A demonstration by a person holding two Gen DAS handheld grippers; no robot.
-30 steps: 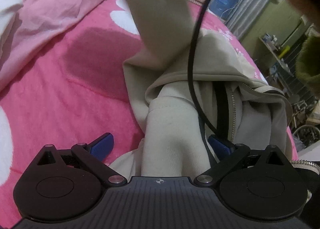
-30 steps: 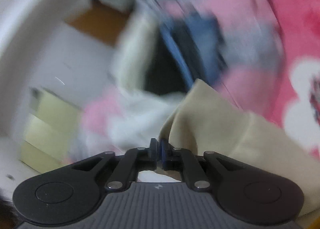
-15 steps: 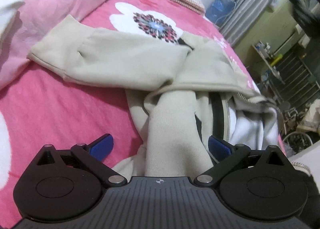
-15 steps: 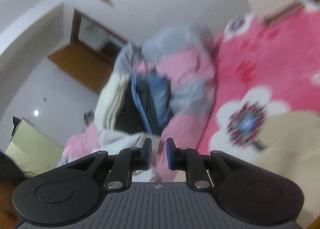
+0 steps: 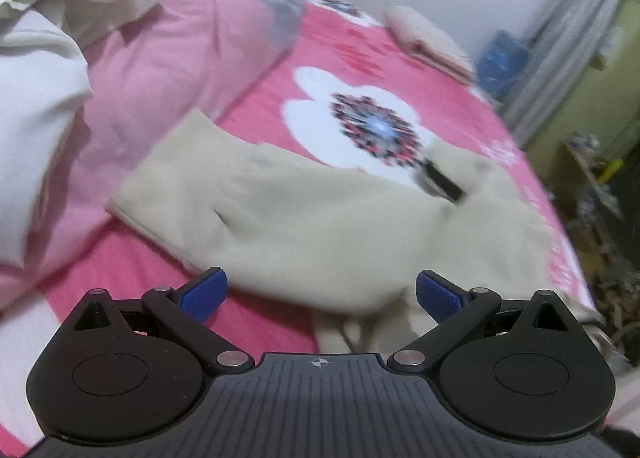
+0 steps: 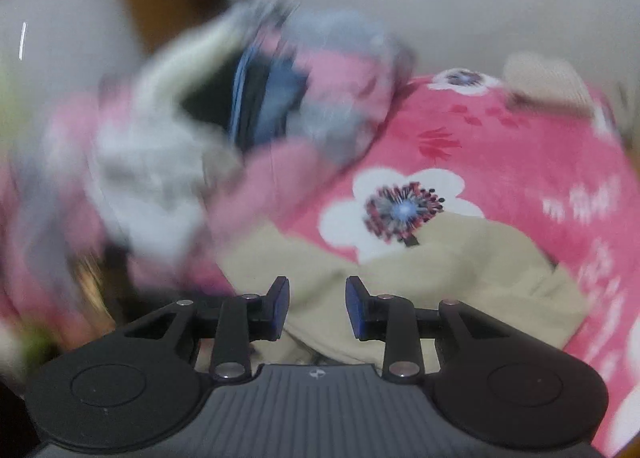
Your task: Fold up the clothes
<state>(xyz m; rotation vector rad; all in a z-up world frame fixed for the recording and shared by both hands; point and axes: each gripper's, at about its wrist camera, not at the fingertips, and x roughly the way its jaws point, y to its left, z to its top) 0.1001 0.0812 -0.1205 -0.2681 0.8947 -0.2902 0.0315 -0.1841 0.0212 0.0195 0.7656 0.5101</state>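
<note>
so the beige hoodie (image 5: 320, 226) is spread on the pink bed (image 5: 460, 106), long sleeve running 9 to 3 just at 12 o'clock of the left tongs (image 5: 320, 290), gaping empty and nearer i'd say, while right tongs (image 6: 318, 304) are opening, nothing pinched.

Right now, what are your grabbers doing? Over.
Left gripper open, empty. Right gripper opening, empty. Beige hoodie sleeve folded across. Clothes pile alongside.

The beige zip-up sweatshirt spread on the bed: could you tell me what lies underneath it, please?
The beige zip-up sweatshirt lies on a pink bedspread with white flowers, overlapping one flower's lower edge. Whatever else lies beneath is covered.
</note>
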